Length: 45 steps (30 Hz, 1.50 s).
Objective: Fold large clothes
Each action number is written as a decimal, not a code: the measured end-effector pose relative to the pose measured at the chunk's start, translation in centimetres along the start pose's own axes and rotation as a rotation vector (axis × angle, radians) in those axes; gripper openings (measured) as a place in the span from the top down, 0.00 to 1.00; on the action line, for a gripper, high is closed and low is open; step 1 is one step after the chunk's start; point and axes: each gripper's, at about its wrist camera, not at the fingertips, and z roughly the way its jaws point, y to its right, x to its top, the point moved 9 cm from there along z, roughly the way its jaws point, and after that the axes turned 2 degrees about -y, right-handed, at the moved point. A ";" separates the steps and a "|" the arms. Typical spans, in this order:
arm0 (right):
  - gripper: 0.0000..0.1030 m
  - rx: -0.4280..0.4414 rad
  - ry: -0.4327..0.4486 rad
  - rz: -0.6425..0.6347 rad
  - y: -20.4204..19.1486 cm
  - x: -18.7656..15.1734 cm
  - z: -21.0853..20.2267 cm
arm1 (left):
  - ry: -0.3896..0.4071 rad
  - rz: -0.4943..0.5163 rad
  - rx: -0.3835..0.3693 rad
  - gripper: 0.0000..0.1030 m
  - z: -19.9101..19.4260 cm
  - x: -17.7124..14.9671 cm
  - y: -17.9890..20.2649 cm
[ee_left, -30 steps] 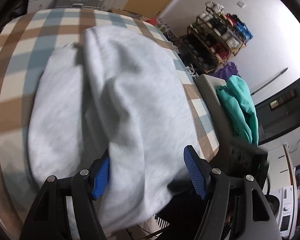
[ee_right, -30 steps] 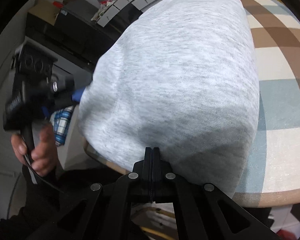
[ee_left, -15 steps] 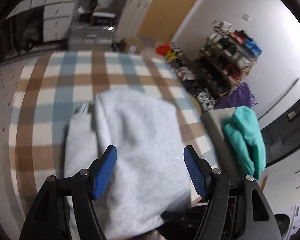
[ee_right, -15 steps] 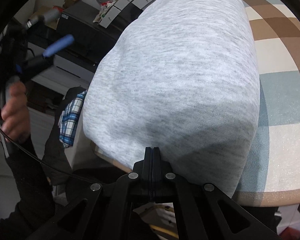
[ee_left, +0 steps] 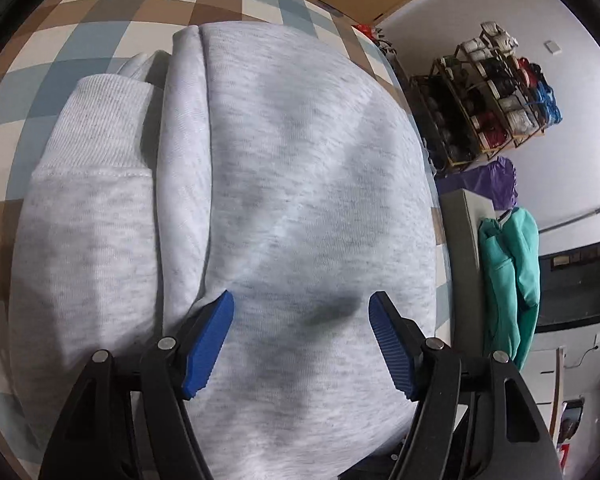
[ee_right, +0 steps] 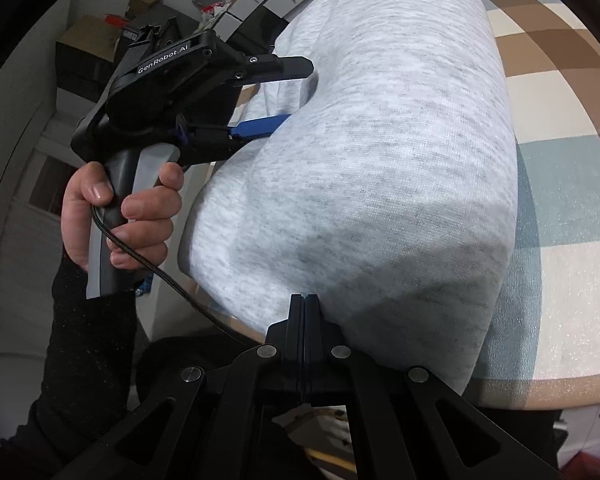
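Two grippers at near edge of grey sweatshirt (ee_left: 300,168), which lies folded on checked surface (ee_left: 100,12). Left gripper (ee_left: 300,340): jaws apart, blue pads (ee_left: 208,344) over sweatshirt's near part, nothing pinched. Right gripper (ee_right: 305,300): jaws together, tips against sweatshirt's near fold; cannot tell whether cloth is caught. Ribbed cuff (ee_left: 100,120) rests on sweatshirt's left side. Green garment (ee_left: 512,272) well apart, right of sweatshirt. Hand (ee_right: 120,208) grips left gripper's handle.

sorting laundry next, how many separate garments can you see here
2: the grey sweatshirt spread on the checked table, and a teal garment draped over a box beside it. Others may be hidden.
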 end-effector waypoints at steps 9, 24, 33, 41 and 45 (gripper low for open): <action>1.00 0.007 0.001 0.017 0.0 -0.2 0.5 | 0.040 -0.012 -0.031 0.36 -4.9 5.0 4.4; 1.00 0.019 -0.007 0.016 -0.4 0.1 0.8 | 0.056 -0.170 -0.008 0.40 -1.9 8.5 2.1; 1.00 0.019 -0.009 0.012 -0.6 0.4 0.8 | -0.027 -0.139 0.046 0.41 4.4 8.6 0.0; 1.00 0.030 -0.009 0.025 -0.5 0.3 0.9 | 0.192 -0.150 0.045 0.40 -3.4 7.3 0.2; 1.00 0.026 -0.005 0.029 -0.4 0.4 0.8 | 0.121 -0.035 0.006 0.40 -6.5 2.2 2.6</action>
